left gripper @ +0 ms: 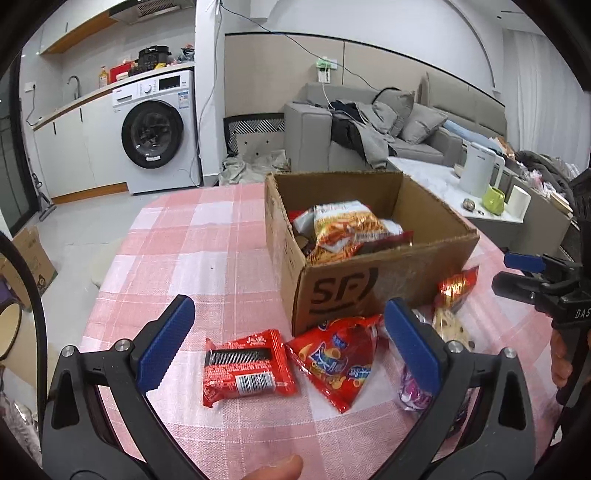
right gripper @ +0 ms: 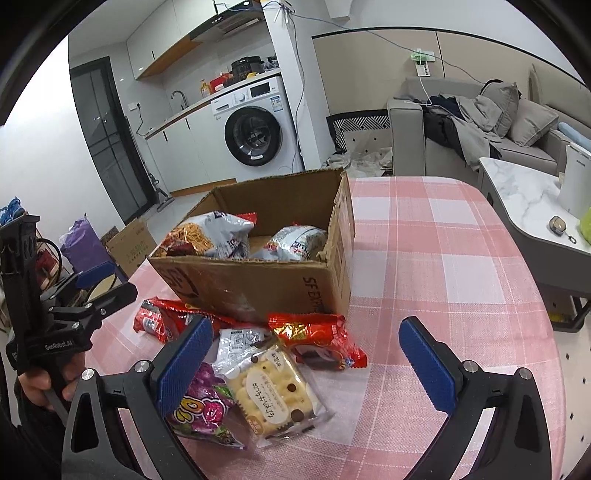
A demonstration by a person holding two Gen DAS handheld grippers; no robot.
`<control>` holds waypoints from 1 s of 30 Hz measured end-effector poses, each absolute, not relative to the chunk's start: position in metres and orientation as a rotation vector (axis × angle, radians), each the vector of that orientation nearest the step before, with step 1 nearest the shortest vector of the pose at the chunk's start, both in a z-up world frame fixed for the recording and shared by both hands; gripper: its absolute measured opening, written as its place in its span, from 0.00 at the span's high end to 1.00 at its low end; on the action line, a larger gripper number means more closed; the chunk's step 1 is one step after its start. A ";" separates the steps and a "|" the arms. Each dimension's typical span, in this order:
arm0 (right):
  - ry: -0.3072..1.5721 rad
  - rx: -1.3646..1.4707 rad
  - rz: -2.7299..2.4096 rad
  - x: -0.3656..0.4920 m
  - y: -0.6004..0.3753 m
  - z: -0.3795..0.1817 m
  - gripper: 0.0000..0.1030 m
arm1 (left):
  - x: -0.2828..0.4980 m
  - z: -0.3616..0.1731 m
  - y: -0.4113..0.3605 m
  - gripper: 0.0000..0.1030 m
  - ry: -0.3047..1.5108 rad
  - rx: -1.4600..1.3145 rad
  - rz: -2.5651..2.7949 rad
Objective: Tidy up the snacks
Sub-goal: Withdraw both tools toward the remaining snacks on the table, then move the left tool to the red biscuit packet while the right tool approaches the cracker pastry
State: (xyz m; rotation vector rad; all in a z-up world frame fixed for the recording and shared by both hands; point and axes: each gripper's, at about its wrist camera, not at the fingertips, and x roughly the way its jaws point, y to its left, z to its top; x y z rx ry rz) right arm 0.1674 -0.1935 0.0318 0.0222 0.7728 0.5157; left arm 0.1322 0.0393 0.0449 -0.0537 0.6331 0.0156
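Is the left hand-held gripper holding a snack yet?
No. The left hand-held gripper is open above the red snack packet on the table.

Beyond the jaws and off to their left, a white washing machine [left gripper: 153, 134] stood under a pale counter [left gripper: 107, 90] with a tap [left gripper: 74, 83], white cabinets [left gripper: 70, 147] below and a range hood [left gripper: 147, 9] overhead. The floor [left gripper: 85, 221] there was light grey. Straight ahead ran a beige panelled wall [left gripper: 295, 70]. To the right sat a grey sofa [left gripper: 369, 125] heaped with clothes and cushions, and nearer, a marble-topped table [right gripper: 524, 195]. A pink checked cloth [left gripper: 207, 236] covered the surface beneath the jaws. The light was even and indoor.
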 end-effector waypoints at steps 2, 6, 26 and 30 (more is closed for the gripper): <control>0.788 0.013 0.520 0.168 -0.192 0.029 0.01 | 0.134 0.041 0.040 0.01 0.641 -0.058 0.014; 0.817 -0.022 0.530 0.169 -0.188 0.021 0.01 | 0.140 0.034 0.042 0.01 0.681 -0.053 0.008; 0.956 -0.122 0.567 0.174 -0.175 -0.022 0.01 | 0.165 -0.004 0.074 0.01 0.843 -0.003 0.068; 0.986 -0.126 0.587 0.175 -0.172 -0.031 0.01 | 0.168 -0.007 0.078 0.01 0.862 0.001 0.065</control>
